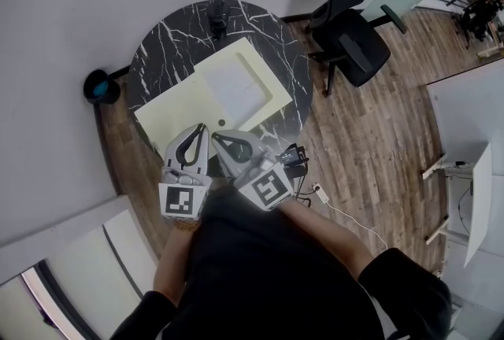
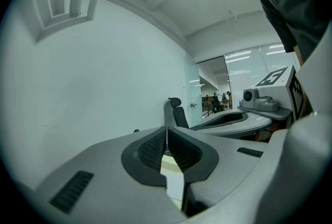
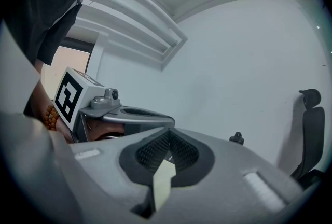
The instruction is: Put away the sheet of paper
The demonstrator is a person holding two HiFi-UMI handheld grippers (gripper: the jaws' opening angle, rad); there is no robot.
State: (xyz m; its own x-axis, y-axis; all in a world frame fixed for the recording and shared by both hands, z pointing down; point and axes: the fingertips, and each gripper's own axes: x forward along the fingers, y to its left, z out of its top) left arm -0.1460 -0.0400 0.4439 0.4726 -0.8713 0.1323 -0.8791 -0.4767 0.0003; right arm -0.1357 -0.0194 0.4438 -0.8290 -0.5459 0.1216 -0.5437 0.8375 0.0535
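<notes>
Hovering clenched, left hand-held gripper [image 1: 200, 128] and right hand-held gripper [image 1: 217, 134] face sheet of paper [image 1: 235, 86].

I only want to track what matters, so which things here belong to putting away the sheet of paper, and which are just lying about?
Job: white sheet, pale yellow folder under it, left tool, right tool, both shut.
Lying about: black gadget on table, office chair, bin, power strip.

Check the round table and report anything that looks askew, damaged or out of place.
Nothing much stands out. The white sheet of paper lies flat on the pale yellow folder, which sits at a slant to the person on the marble table. No spill or damage shows.
</notes>
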